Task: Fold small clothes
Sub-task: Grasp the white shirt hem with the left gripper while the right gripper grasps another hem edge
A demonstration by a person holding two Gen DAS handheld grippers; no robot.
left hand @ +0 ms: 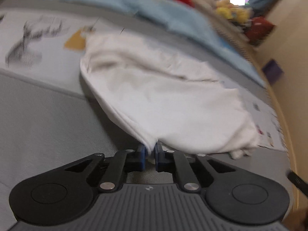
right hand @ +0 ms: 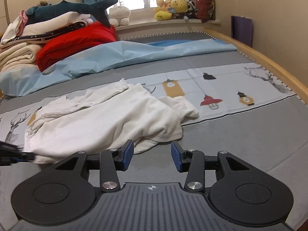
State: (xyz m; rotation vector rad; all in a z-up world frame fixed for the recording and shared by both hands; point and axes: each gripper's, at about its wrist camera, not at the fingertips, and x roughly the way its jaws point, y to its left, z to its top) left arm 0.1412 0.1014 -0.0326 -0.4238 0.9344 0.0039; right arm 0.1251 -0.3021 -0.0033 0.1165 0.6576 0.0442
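While the bed with its grey cover and pale printed panel (right hand: 240, 119) carries everything, note order by size: bed, bedding stack, garment, tongs.

Far side of bed: crumpled light-blue sheet (right hand: 119, 55), red folded quilt (right hand: 77, 42), cream folded blankets (right hand: 17, 55) with a dark teal plush shark (right hand: 77, 8) on top. Windowsill beyond holds yellow plush toys (right hand: 171, 8). Wooden bed rail (right hand: 269, 57) runs along the right edge.

Crumpled white soft-knit small garment (right hand: 107, 123) lies rumpled across the printed panel and onto the grey cover, near front edge, not yet flat.

Left tongs (left hand: 149, 151): blue pads together, clamped on a hem corner of the garment; left-wrist view is motion-blurred. Right tongs (right hand: 152, 156): pads apart, holding nothing, hovering just short of the garment's near bulge.

Judged step: early — picking up and spreading the garment before any fold. Next move likely calls for the right tongs to close on a matching hem corner, then both to pull apart and lay it flat.
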